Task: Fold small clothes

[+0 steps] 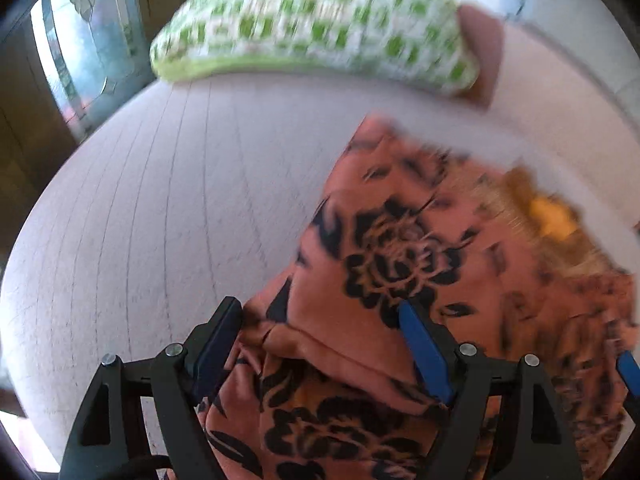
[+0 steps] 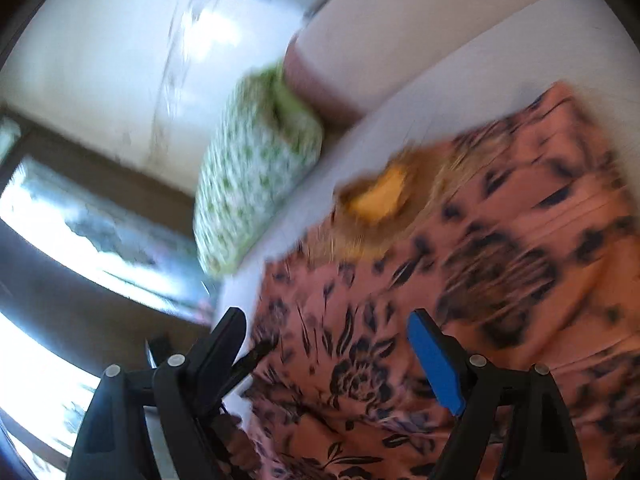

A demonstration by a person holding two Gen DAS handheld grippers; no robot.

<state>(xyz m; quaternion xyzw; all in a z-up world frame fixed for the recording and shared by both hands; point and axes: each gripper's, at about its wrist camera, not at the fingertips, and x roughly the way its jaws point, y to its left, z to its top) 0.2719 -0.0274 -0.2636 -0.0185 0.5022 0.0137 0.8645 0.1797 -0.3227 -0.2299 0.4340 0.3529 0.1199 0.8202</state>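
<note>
**Both tools wide over the floral garment**

Left tool pointed steeply down, its jaws spread wide with nothing pinched between them. One finger stood at the garment's edge at 7 o'clock, the blue-padded one sat over the print at 5 o'clock. Under it, the orange floral garment lay on the pale pink sofa seat, filling the frame from 6 to 3 o'clock. A yellow patch showed on it at 3 o'clock, in a lot of blur. Up at 12 o'clock, a green and white cushion sat at the back of the seat.

Over to the right wrist view: right tool was also gaping, jaws well apart, gripping nothing. The garment spread across from 6 to 3 o'clock, with its floral print directly beneath the gap. The yellow patch lay near centre, the cushion at about 10 o'clock of centre, just beside the garment's far edge. The sofa seat ran off toward 1 o'clock. Both views were smeared.
</note>
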